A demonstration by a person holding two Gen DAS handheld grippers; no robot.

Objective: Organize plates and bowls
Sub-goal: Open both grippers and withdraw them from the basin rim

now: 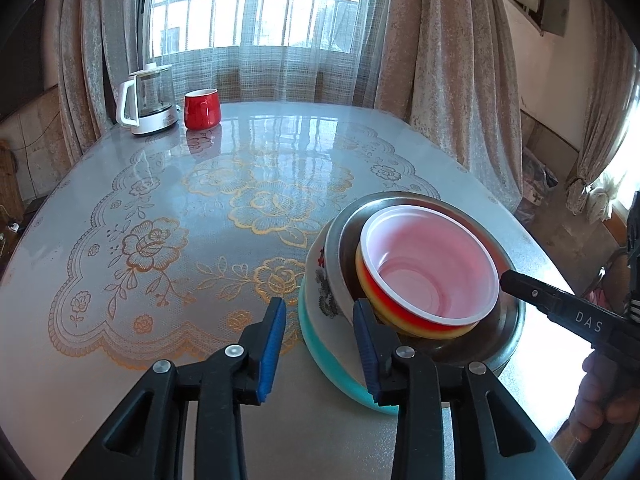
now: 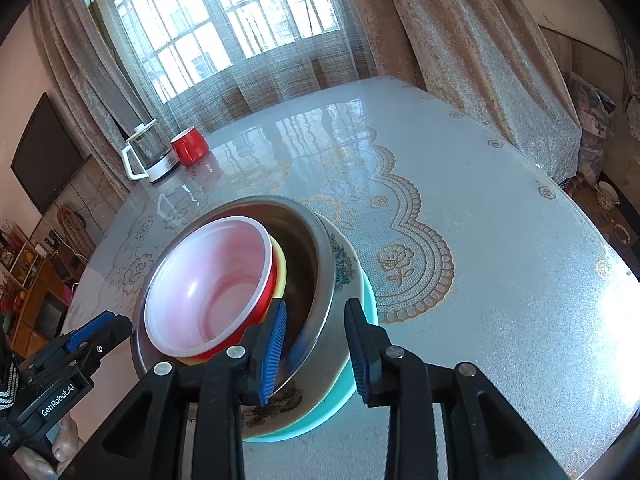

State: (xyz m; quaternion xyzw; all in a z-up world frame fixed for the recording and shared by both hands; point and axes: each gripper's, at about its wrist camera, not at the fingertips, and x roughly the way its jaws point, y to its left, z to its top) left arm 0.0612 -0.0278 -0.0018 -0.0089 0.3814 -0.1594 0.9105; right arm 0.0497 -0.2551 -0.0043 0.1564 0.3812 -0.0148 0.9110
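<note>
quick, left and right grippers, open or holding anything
Left gripper: open, holding nothing, beside the teal plate.
Right gripper: open, jaws astride the steel bowl rim.

Steel bowl [image 1: 505,336] shiny metal; inner bowl [image 1: 432,264] glossy plastic; table [image 1: 256,152] glossy.

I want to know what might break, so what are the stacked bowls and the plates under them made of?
Red bowl: likely thin plastic, since its wall glows translucent pink. Yellow bowl under it: probably plastic, matte. Metal bowl: stainless steel, mirror-like sheen. Patterned dish: looks like glazed ceramic, the most breakable. Teal plate at the bottom: plastic or melamine, unclear.
</note>
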